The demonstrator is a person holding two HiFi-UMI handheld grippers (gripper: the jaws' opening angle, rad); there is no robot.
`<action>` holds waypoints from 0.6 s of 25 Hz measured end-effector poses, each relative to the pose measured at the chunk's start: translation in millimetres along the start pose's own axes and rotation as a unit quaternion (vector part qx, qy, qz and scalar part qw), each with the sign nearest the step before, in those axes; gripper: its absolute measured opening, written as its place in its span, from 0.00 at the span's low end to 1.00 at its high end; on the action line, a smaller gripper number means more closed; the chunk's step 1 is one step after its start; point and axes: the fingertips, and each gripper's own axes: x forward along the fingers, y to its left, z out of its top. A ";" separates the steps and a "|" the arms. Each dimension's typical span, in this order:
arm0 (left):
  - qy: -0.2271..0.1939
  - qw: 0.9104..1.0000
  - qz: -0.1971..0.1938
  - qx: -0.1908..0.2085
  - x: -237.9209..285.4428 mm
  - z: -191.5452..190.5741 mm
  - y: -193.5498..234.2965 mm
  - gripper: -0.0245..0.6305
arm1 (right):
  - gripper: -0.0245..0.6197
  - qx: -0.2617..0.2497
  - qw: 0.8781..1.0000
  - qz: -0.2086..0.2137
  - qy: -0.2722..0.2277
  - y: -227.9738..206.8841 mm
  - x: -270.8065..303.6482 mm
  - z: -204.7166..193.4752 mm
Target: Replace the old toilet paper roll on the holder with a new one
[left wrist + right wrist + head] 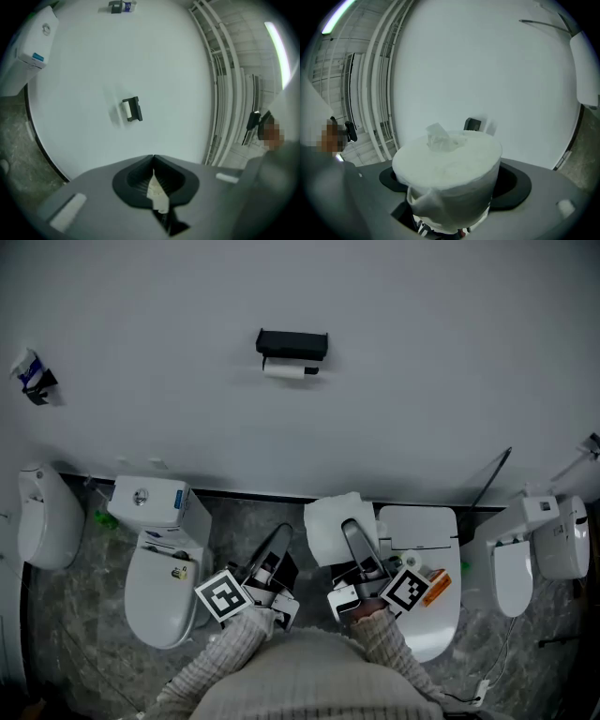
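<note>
I take the black holder [292, 343] on the white wall [441, 352] as my reference. The old roll [284, 371] hangs right under the holder, tucked against its underside, and looks thin.

My right gripper [354, 532] is well below the holder and a little to its right. Its jaws are spread as wide as they go and clamped on the new roll [330, 521]. In the right gripper view the fat white roll [447, 164] stands on end between the jaws, with a loose tuft of paper sticking up from its top. A corner of the holder [472, 124] peeks out just behind it.

My left gripper [281, 538] is well below the holder too, almost straight under it and apart from the new roll. Its jaws are pressed together. A pale sliver [157, 193] shows in the seam between them (I can't tell what it is). That view looks up at the holder [134, 108], far off.

Below the holder to its left is a white toilet [159, 592]; another [427, 563] is below it to the right.
</note>
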 end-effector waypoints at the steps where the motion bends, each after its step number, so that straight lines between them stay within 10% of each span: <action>1: 0.002 1.000 -0.007 0.003 11.4 10.8 2.2 0.05 | 0.78 -0.006 1.000 0.003 -0.003 -1.0 15.4 6.0; 15: 0.071 0.997 -0.041 0.012 135.8 129.5 60.5 0.05 | 0.78 -0.032 0.997 -0.005 -0.074 -48.1 168.6 61.1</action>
